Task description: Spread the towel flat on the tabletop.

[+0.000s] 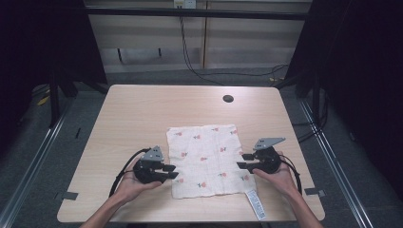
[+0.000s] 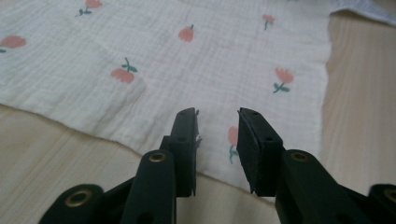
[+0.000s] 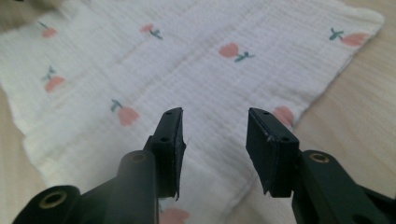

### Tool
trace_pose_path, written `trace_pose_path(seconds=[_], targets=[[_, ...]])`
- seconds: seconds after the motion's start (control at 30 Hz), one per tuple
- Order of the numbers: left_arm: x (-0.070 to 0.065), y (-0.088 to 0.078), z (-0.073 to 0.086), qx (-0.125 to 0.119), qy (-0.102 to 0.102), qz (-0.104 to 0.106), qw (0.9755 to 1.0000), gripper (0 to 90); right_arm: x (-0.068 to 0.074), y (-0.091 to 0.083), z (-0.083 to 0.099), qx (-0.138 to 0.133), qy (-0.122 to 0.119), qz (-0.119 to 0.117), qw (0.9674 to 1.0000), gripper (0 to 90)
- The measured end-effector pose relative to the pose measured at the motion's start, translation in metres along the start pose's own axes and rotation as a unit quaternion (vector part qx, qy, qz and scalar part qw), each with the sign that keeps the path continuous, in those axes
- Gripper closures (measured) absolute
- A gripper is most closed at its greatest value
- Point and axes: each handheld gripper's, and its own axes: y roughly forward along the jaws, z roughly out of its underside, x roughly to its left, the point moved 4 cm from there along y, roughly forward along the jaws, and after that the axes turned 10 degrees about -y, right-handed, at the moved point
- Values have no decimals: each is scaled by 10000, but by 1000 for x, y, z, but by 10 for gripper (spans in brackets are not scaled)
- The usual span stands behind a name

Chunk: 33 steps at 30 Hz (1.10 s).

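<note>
Muslin cloth (image 1: 206, 160), cream with small red flower prints, spread flat and single-layered on the near half of a pale wooden table (image 1: 138, 114), roughly square, with no marked long axis. Nearest the viewer, a white care label (image 1: 255, 205) trailing from the cloth's near right corner toward the table edge. Left gripper (image 1: 172, 172) set at the cloth's left edge near the near left corner, jaws parted and level, pointing rightward across the fabric; seen in the left gripper view as two black jaws (image 2: 217, 140) straddling the hem with nothing pinched between them. Right gripper (image 1: 243, 160) mirrored at the right edge, slightly farther from the viewer, jaws likewise apart and aimed leftward; seen in the right gripper view (image 3: 214, 142) poised over the border of the cloth, holding nothing. Cloth thus lying between the two grippers, each about equally close to its own side edge, neither pad pressing on fabric. Likely next move: closing on both side edges for a fold or lift. Farther off, one dark round cable hole (image 1: 228, 99) in the tabletop. Count: one cloth, one label, two grippers, one hole.
</note>
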Motion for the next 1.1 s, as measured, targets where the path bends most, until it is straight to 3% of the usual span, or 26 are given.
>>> trace_pose_path(seconds=[0.1,0.2,0.23,0.37,0.4,0.47,0.5,0.53,0.6,0.67,0.83,0.93,1.1], targets=[[3,5,-4,52,52,-54,10000,613,-1,8,5,115,-51,11,9999,589],[3,9,-5,74,-37,29,10000,568,-2,13,6,199,-99,22,9998,590],[2,15,-4,168,21,-1,9999,559,-2,19,8,334,-180,86,9992,610],[-3,27,-4,303,171,-114,9993,553,-1,20,7,358,-277,153,9989,708],[-3,27,-4,303,171,-114,9993,555,-1,20,7,358,-277,153,9989,708],[-7,32,-4,372,199,-24,9991,555,2,19,7,367,-210,132,9990,793],[-6,32,-3,486,334,-93,9982,555,3,19,7,364,-206,140,9990,805],[-7,32,-2,460,329,-128,9983,559,4,19,7,363,-181,139,9991,822],[-7,32,-2,473,478,-217,9975,597,5,19,7,380,-123,83,9992,869],[-6,30,-1,479,477,-205,9975,642,6,18,7,413,-87,36,9991,883],[-4,22,4,526,502,-190,9972,865,15,15,7,490,-88,-80,9987,893],[-1,19,8,502,356,-11,9981,882,19,15,7,509,-48,-163,9986,896],[3,11,13,500,237,45,9985,888,30,14,6,549,-80,-326,9979,897]])
